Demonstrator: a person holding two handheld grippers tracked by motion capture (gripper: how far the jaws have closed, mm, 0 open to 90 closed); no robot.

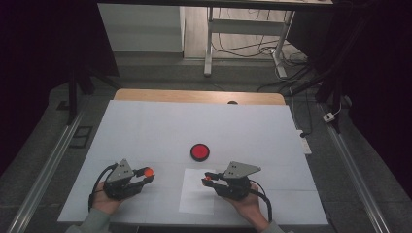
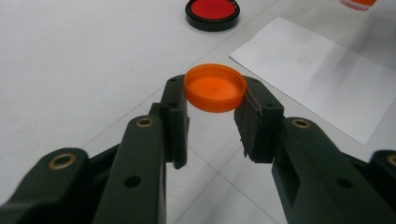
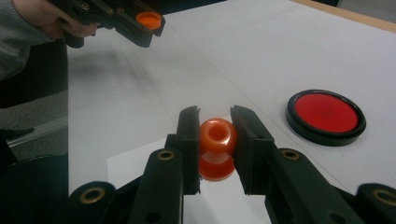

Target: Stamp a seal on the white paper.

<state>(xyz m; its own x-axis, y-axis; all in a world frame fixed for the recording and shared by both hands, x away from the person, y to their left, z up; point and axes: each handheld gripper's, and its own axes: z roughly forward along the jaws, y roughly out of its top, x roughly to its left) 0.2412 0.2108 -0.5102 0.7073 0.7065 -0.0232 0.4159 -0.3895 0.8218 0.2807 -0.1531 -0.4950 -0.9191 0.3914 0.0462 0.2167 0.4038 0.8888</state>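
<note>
Orange cap (image 2: 215,88) clamped in your left gripper (image 1: 145,175); small orange bottle (image 3: 217,147) gripped in right gripper (image 1: 208,181), mouth facing you, well apart.

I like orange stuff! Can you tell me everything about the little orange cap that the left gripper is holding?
The orange cap is a small, round, shallow lid that looks like smooth plastic, with a flat floor and a low raised rim. Its hollow side faces up. It lies nearly level, pinched by its rim between the two black jaws of the left gripper, which are the only things touching it. It is held up above the white table, at the person's left, apart from the sheet of paper and the red disc in its black ring.
</note>
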